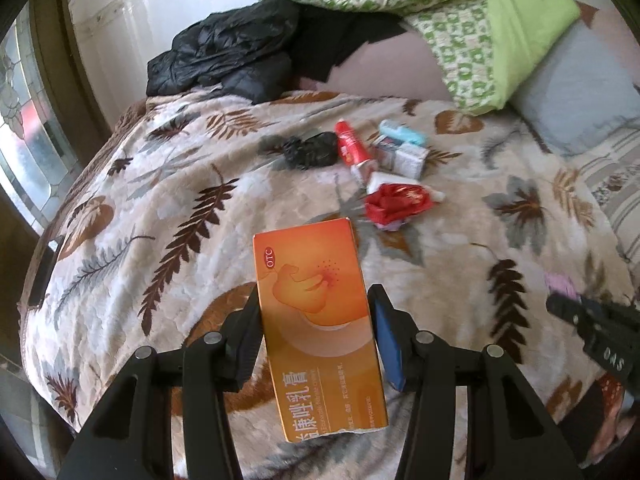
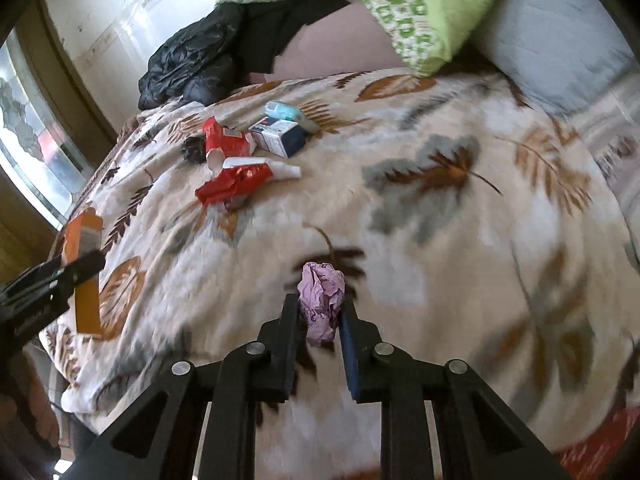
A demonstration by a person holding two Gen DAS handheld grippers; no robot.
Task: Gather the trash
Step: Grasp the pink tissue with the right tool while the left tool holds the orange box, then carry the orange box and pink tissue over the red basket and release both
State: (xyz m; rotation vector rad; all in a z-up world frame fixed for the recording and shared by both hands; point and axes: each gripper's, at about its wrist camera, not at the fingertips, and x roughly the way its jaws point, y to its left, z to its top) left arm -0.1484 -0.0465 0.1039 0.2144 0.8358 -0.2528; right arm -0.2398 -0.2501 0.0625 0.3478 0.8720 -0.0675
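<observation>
Your left tongs [image 1: 316,320] hold the orange box [image 1: 320,320] by its long sides, about mid-length, lifted above the bed [image 1: 160,208]. It's a light cardboard carton, stiff on the edges but crushable on the flat faces, so I'd judge a moderate squeeze on the edges is right. Its long axis runs near to far along the tongs, with the torn end toward you and the closed end pointing far, tilted slightly left.

Your right tongs [image 2: 320,308] are narrow, pinching the crumpled pink wad [image 2: 322,304], just above the blanket. It looks soft, near weightless and compressible, with no real axis, and hangs slightly elongated between the pads. Grip it anywhere; slip risk looks low.

The remaining trash pile [image 1: 376,168] sits far centre on the bed: a red tube [image 1: 352,148], red wrapper [image 1: 394,200], small white boxes [image 1: 404,156] and a black crumpled bag [image 1: 312,150], all lying flat, close together or touching.
</observation>
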